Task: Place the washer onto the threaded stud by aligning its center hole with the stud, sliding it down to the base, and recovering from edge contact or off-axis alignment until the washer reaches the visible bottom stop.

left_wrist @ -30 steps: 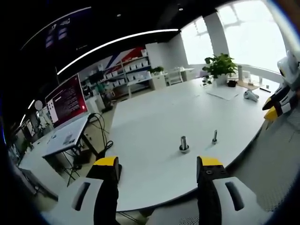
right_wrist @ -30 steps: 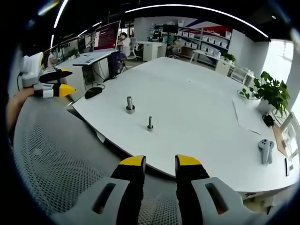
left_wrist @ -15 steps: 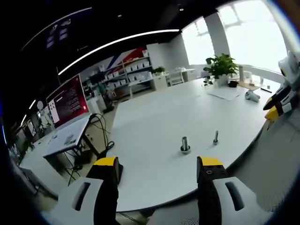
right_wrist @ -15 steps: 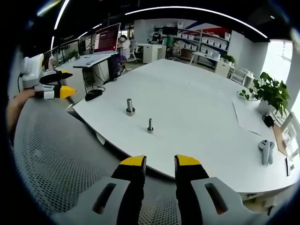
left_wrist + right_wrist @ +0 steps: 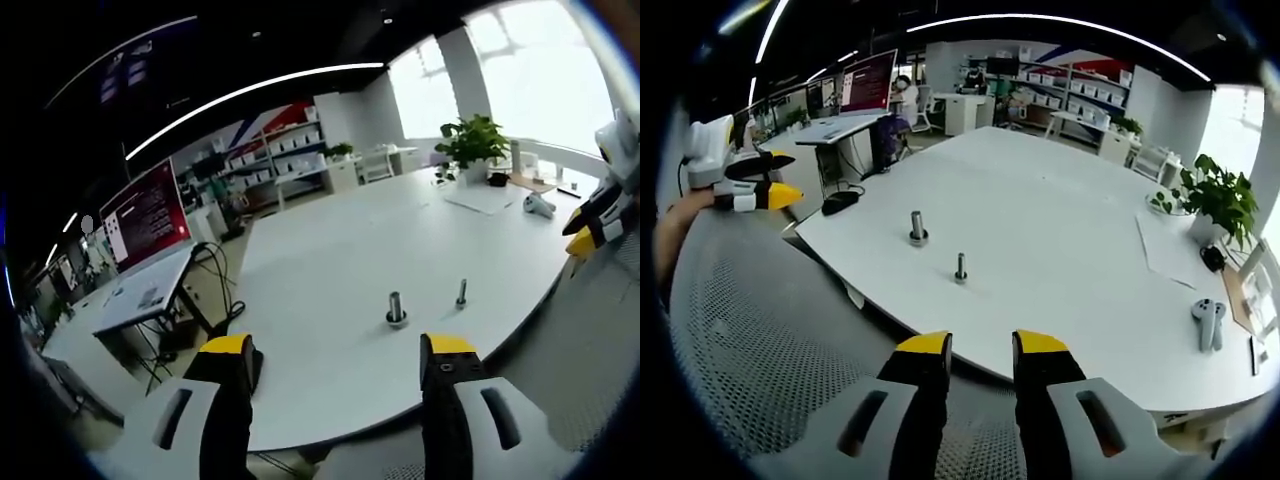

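Almost nothing differs from the frame a second ago: in the left gripper view the table contents sit marginally lower and to the right, a slight camera shift. Left gripper (image 5: 338,352): jaws wide apart, holding nothing, poised off the near edge of the white table (image 5: 330,250). Right gripper (image 5: 980,345): jaws a narrow gap apart, nothing between them, also off the near edge, above a grey mesh chair back (image 5: 760,340). Threaded stud (image 5: 961,267) stands upright near that edge; just beside it, apart, a thicker metal cylinder (image 5: 917,226) on a ring-shaped base. Washer not separately discernible. Potted plant (image 5: 1218,203) and a white controller (image 5: 1207,322) at the far right edge. Monitor (image 5: 145,215) text unreadable
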### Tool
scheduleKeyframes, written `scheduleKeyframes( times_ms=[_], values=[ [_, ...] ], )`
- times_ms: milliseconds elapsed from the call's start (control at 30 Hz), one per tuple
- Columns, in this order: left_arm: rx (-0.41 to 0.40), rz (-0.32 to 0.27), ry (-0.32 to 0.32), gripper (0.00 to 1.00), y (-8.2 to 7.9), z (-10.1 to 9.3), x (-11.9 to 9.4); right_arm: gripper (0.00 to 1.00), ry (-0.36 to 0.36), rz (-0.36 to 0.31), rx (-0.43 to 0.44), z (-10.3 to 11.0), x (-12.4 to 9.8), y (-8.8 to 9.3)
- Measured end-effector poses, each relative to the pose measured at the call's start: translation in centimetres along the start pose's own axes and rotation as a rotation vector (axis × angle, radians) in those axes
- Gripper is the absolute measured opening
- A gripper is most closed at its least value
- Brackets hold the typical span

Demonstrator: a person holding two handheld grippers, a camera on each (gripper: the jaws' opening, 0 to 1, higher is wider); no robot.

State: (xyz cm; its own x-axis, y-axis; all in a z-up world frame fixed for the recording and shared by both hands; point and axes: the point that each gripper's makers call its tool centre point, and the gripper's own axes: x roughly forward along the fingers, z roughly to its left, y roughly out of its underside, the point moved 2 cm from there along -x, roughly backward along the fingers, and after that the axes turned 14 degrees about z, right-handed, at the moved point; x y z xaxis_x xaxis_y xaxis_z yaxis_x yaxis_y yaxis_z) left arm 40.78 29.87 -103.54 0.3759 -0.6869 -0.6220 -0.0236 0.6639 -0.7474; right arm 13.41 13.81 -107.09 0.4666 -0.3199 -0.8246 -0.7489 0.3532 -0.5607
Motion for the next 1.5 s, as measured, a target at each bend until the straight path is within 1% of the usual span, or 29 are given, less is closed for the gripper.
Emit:
scheduleKeyframes(
  times_ms=[367,433,467,500,567,633,767,800,867,933,1000,1100,1233,1367,1500],
  values=[
    [0.005,-0.003,0.006,0.68,0.0,0.1,0.1,0.27,-0.001,0.0,-0.006,0.2,-0.1,0.0],
    [0.004,-0.01,0.008,0.68,-0.1,0.1,0.1,0.27,-0.011,0.007,-0.03,0.4,-0.1,-0.1],
    [0.003,-0.01,0.01,0.68,-0.1,0.1,0.1,0.27,-0.023,0.019,-0.061,0.6,-0.1,-0.2],
    [0.003,-0.011,0.011,0.68,-0.1,0.2,0.2,0.27,-0.023,0.015,-0.076,0.7,-0.1,-0.4],
    [0.005,-0.013,0.012,0.68,-0.2,0.2,0.1,0.28,-0.039,0.011,-0.073,0.9,-0.2,-0.5],
    [0.006,-0.016,0.014,0.67,-0.2,0.2,0.2,0.28,-0.058,0.023,-0.055,0.9,0.0,-0.3],
    [0.009,-0.023,0.015,0.67,-0.2,0.3,0.3,0.28,-0.046,0.024,-0.051,0.8,0.0,-0.1],
    [0.009,-0.021,0.016,0.67,-0.2,0.3,0.4,0.28,-0.047,0.029,-0.057,0.8,0.1,-0.1],
    [0.011,-0.021,0.017,0.67,-0.2,0.4,0.5,0.28,-0.081,0.056,-0.096,1.2,0.0,-0.1],
    [0.011,-0.018,0.017,0.67,-0.1,0.4,0.5,0.27,-0.078,0.083,-0.117,0.7,-0.1,-0.2],
    [0.013,-0.02,0.02,0.67,-0.1,0.3,0.4,0.27,-0.079,0.081,-0.119,0.2,0.3,-0.5],
    [0.012,-0.02,0.018,0.67,-0.2,0.2,0.4,0.27,-0.124,0.074,-0.102,0.2,0.1,-1.5],
    [0.016,-0.02,0.014,0.67,-0.3,0.3,0.4,0.27,-0.147,0.067,-0.104,-0.3,0.3,-2.8],
    [0.011,-0.023,0.007,0.66,-0.3,0.4,0.3,0.27,-0.159,0.075,-0.108,0.2,0.6,-2.5],
    [0.009,-0.02,-0.002,0.66,-0.3,0.6,0.4,0.27,-0.162,0.08,-0.081,0.5,0.7,-1.3]
  ],
)
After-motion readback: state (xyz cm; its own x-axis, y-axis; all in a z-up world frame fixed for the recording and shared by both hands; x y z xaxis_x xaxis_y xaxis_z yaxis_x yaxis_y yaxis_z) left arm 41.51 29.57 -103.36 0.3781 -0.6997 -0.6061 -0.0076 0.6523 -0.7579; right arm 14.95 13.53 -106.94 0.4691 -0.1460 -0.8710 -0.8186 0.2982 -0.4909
